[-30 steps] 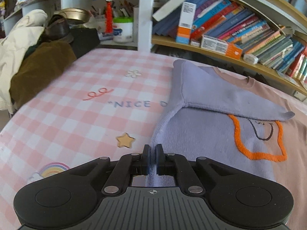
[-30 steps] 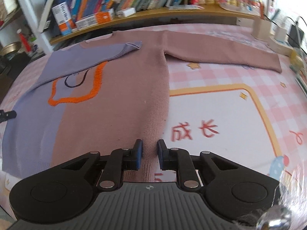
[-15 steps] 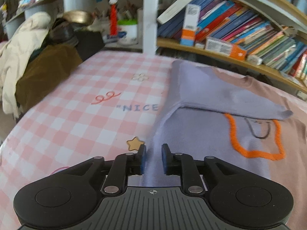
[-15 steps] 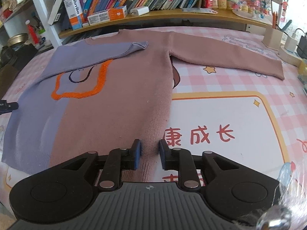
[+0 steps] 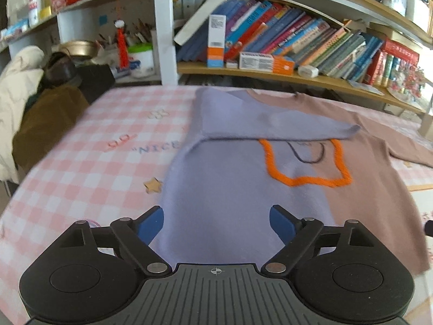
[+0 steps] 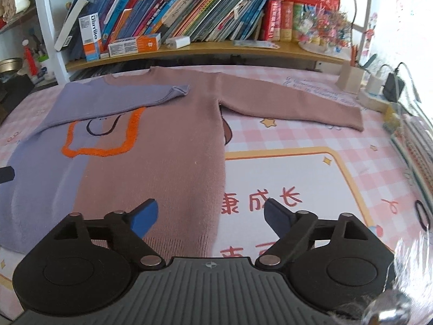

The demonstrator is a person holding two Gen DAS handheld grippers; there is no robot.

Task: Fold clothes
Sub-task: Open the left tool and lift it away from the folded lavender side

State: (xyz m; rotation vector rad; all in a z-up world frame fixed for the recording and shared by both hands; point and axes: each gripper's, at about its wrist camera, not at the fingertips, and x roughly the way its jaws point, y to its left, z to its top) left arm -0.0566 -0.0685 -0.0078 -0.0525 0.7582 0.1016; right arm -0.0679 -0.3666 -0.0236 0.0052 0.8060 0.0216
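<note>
Both hand-held grippers point(image 5: 216, 223) point(image 6: 209, 216) released the sweater point(image 6: 167, 146) beside books point(image 6: 189, 13).

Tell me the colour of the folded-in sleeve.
Lilac purple sleeve; clearest in the right wrist view.

Left gripper point(image 5: 216, 223) held low and level, blue-padded fingers point(image 5: 150, 223) spread wide apart, nothing between them. Black linkage arms angled outward from the ribbed grey housing at the bottom of the left wrist view, both pivots showing. Right gripper point(image 6: 209, 216) in much the same pose, jaws parted wide and gripping nothing, its blue fingertips point(image 6: 143, 216) pointing forward and slightly inward. Tip of one left finger point(image 6: 6, 174) just visible at the left edge of the right wrist view, well apart from the right gripper.
</note>
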